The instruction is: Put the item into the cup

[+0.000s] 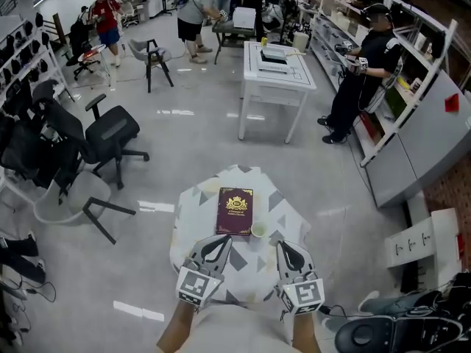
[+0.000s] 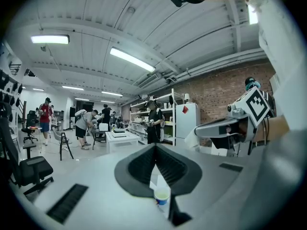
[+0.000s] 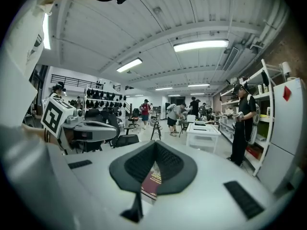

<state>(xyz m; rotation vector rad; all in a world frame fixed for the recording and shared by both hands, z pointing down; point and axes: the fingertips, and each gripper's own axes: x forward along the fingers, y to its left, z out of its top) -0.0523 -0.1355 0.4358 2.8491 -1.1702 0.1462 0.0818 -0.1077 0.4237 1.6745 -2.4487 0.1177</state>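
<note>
Left gripper (image 1: 223,240), nearest, at the table's near edge: jaws shut together, tips meeting, nothing between them. Right gripper (image 1: 284,244), alongside: jaws likewise closed and empty. Table (image 1: 197,206): small, covered in a grey-and-white geometric cloth. Book (image 1: 235,210): dark red, gold emblem on the cover, lying flat near the centre. Cup (image 1: 259,230): small, upright, just beside the book's near right corner, slightly ahead of the two gripper tips.

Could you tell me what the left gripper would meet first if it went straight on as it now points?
Most likely the cup: it stands on the table just beyond the left gripper's shut jaws. Depth is unclear, so it might pass above it.
</note>
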